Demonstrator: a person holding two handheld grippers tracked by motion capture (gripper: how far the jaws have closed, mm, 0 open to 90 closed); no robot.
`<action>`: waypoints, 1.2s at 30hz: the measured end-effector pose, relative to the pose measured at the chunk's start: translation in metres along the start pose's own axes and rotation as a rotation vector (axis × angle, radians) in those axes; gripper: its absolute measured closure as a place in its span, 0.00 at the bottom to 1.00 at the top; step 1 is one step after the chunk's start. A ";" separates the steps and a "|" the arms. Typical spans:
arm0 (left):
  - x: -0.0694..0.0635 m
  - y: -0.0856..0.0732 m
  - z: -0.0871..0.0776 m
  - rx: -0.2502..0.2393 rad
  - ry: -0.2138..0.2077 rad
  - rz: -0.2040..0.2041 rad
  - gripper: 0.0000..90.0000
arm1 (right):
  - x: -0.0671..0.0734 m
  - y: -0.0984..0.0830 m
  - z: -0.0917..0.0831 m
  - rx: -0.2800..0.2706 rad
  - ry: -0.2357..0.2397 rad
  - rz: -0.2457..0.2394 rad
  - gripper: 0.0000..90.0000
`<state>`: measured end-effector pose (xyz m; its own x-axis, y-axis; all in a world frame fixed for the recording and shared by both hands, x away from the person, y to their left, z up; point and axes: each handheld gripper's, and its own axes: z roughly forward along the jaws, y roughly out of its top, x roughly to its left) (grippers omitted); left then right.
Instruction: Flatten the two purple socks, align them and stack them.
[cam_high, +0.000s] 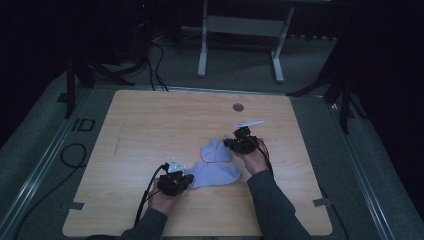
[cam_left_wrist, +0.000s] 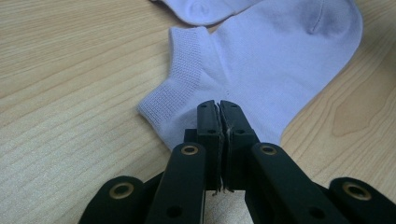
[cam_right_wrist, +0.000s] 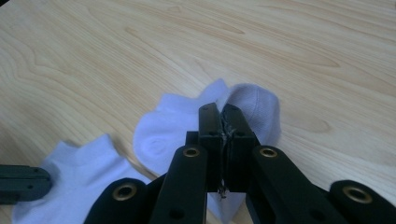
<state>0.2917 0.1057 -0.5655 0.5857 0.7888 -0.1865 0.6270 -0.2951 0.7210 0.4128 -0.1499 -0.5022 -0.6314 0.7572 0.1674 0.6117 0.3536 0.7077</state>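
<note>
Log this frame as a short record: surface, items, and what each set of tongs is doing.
surface: light wooden table
items: two pale lilac ankle socks, near sock and far sock, which overlap slightly
left tongs: jaws shut, pinching the near sock close to its cuff
right tongs: jaws shut, fabric of the far sock caught between them
hands: one on each tool, entering from the bottom edge

Both forearms reach in low, left gripper (cam_high: 184, 178) and right gripper (cam_high: 231, 143) with jaws pressed together.

Two socks (cam_high: 216, 161) lie mid-table (cam_high: 150, 125) (touching), one behind the other.
</note>
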 end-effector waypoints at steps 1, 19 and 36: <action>0.000 0.000 0.000 0.000 0.000 0.000 0.97 | -0.002 -0.001 -0.001 -0.002 -0.003 0.005 0.98; 0.000 0.000 0.000 -0.002 -0.001 -0.002 0.97 | -0.025 -0.022 -0.011 -0.009 -0.074 0.071 0.98; 0.000 0.000 0.000 -0.005 -0.002 -0.002 0.97 | -0.054 -0.044 -0.033 0.001 -0.198 0.127 0.69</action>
<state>0.2918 0.1057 -0.5659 0.5856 0.7883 -0.1889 0.6256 -0.2914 0.7237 0.4044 -0.2243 -0.5200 -0.4432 0.8887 0.1173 0.6810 0.2487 0.6888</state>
